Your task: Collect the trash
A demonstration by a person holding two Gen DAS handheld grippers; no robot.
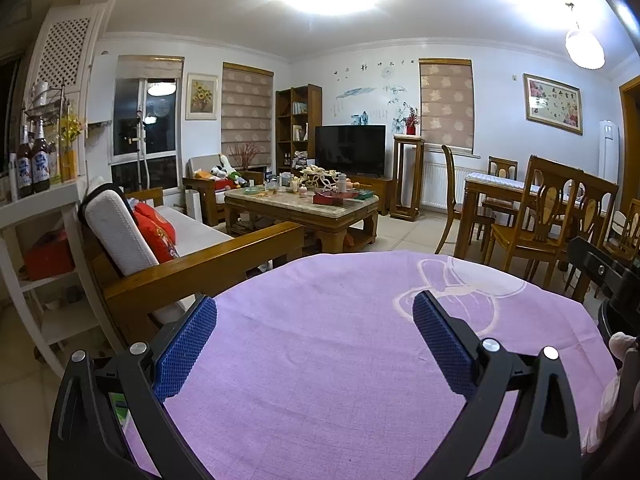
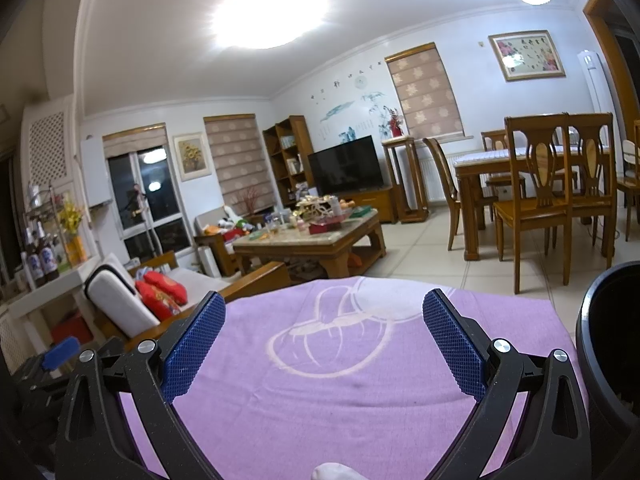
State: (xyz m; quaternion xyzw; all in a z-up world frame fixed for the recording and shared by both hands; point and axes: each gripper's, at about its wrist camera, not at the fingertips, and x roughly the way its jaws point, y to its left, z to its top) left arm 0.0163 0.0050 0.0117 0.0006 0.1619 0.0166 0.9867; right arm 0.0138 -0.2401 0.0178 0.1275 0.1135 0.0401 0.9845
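My left gripper [image 1: 316, 308] is open over a purple cloth [image 1: 340, 360], its blue pads wide apart with nothing between them. My right gripper [image 2: 324, 304] is open too, above the same purple cloth [image 2: 340, 380], which bears a pale looping pattern. A dark round container [image 2: 608, 340] stands at the right edge of the right wrist view, close beside the right gripper. The other gripper's blue pad [image 2: 60, 352] shows at the far left. No piece of trash shows on the cloth. A cluttered coffee table [image 1: 304, 204] stands further off in the room.
A wooden sofa [image 1: 180, 248] with red cushions lies left of the cloth. A dining table with wooden chairs [image 1: 548, 216] is on the right. White shelves with bottles [image 1: 32, 168] stand at far left. A television [image 1: 350, 148] sits against the back wall. Tiled floor [image 2: 440, 248] lies between.
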